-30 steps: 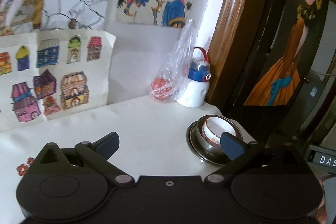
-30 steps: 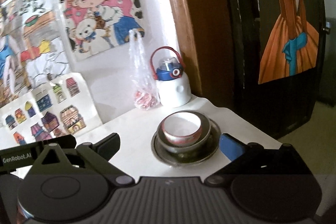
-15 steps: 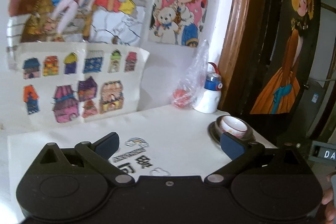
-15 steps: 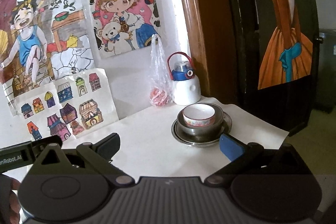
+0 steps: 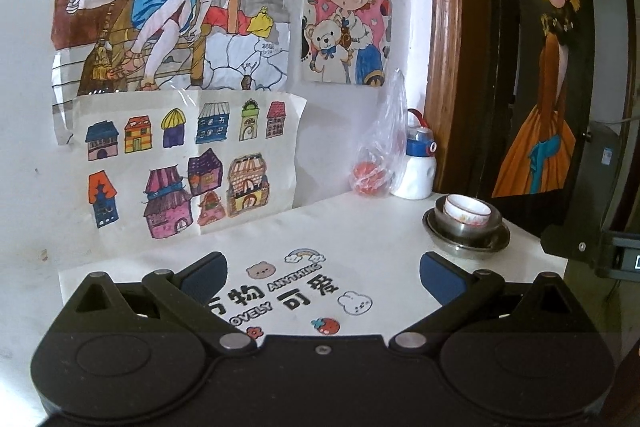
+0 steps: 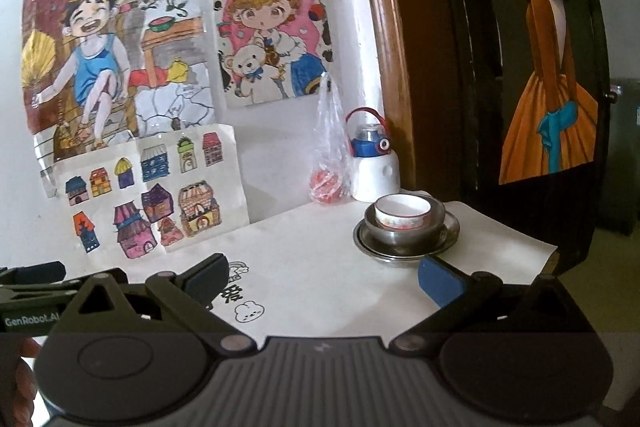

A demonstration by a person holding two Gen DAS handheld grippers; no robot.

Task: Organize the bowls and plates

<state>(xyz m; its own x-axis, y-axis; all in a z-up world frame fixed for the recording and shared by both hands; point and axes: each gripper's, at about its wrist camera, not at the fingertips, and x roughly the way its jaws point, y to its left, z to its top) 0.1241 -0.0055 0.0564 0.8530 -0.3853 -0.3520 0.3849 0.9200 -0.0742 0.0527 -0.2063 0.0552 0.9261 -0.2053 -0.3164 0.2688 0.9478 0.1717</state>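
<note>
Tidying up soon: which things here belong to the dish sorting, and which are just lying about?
Job: white bowl, steel bowl, steel plate, nested on the table.

Lying about: water bottle, plastic bag, wall drawings.

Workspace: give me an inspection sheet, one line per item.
Surface: white table cover with printed cartoon motifs.
Job's things: white bowl nested in a steel bowl, on a steel plate, far right of the table.
Clutter: water bottle and plastic bag holding something red, against the wall.
Grippers: left gripper open, empty; right gripper open, empty, short of the stack.
Cables: nothing seen.
Surroundings: drawings on the wall; wooden door frame; dark door with a painted figure.
</note>
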